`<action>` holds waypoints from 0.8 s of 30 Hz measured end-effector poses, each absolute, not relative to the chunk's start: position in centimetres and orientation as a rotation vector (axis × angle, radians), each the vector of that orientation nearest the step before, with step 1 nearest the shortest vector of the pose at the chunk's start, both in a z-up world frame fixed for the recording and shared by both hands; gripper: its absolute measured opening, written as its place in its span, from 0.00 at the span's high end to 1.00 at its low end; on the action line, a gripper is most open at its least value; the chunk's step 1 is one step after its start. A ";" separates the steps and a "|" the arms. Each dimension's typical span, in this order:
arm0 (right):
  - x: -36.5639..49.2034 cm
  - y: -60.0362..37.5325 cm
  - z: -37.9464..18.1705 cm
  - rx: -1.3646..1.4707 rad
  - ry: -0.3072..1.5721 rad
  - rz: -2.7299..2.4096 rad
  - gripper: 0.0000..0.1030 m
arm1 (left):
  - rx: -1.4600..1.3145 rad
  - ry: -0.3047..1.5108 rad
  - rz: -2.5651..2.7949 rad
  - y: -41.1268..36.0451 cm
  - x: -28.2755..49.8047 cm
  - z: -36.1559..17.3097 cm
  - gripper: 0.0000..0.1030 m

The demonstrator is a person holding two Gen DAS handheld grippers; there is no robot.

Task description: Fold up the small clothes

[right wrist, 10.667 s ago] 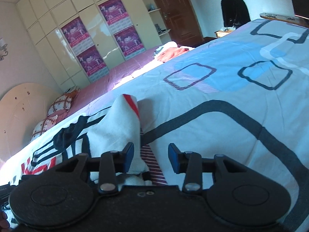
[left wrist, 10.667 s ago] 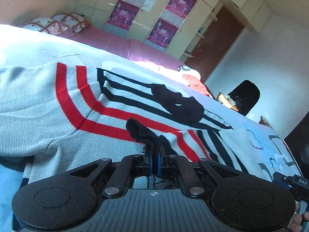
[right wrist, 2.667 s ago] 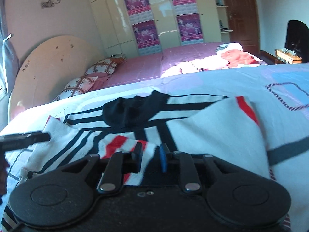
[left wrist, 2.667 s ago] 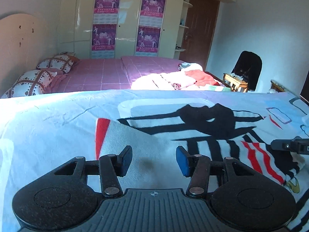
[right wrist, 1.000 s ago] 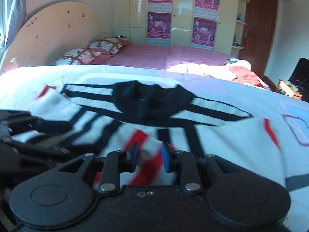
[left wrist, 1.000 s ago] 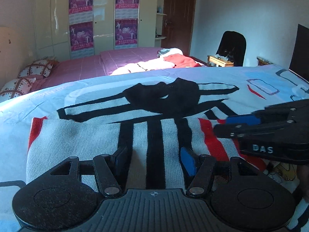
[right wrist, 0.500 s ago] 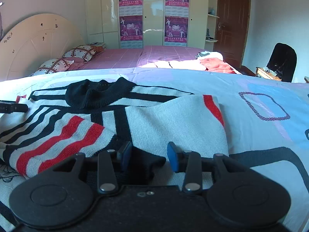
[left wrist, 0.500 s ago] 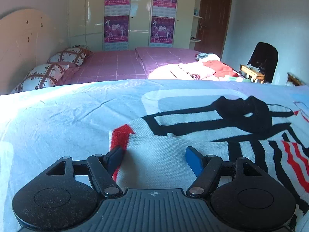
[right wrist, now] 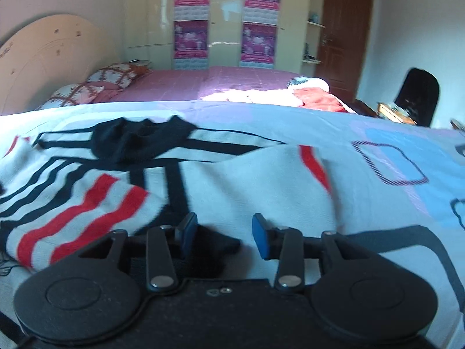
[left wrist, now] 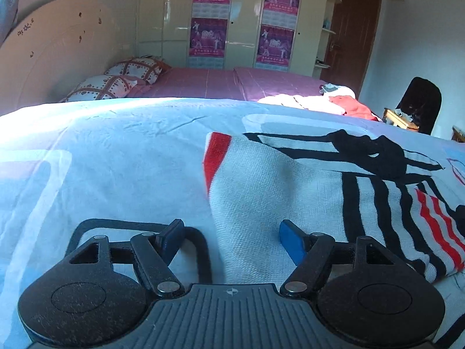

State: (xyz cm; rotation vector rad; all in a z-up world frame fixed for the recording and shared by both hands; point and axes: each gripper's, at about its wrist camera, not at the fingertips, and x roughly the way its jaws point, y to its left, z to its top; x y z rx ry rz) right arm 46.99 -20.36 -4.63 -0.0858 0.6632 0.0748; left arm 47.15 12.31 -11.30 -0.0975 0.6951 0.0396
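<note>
Two grippers, both with jaws spread wide and nothing between them, sit at the near edge of the sweater, which lies flat on the patterned bedsheet. From my left gripper the garment runs ahead and off to the right: its left border falls roughly down the middle of the gap between the blue pads, so the right pad hangs over grey knit while the left pad hangs over bare sheet. I cannot tell whether either pad actually touches the fabric. The red cuff band marks the far left corner, and the black collar lies further ahead and to the right.

From my right gripper the same sweater spreads ahead and mostly to the left, with a striped red and black flap already laid across the body and a dark patch of cloth directly under the open jaws. The right-hand border, marked by a red band, lies ahead and slightly right.

I read the long axis as running from collar towards me, so the coming fold looks like bringing the near hem up towards the collar. Each arm is nearest its own bottom corner, the left at the left border, the right near the middle to right of the hem. Both would need to close on the hem before lifting
</note>
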 end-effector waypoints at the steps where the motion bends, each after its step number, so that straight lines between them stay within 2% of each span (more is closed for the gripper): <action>1: 46.8 -20.9 -4.3 -0.078 0.667 0.060 0.64 | -0.094 0.695 0.047 12.7 46.7 -11.3 0.30; 8: 42.5 -25.7 -2.1 0.014 0.618 0.059 0.61 | -0.142 0.661 0.063 14.0 41.2 -9.5 0.30; 15: 43.4 -23.8 -4.9 -0.003 0.721 0.129 0.64 | -0.114 0.737 0.107 11.6 41.7 -10.9 0.28; 24: 39.2 -26.4 -2.2 0.062 0.683 0.231 0.58 | -0.037 0.760 0.154 8.2 35.5 -8.5 0.28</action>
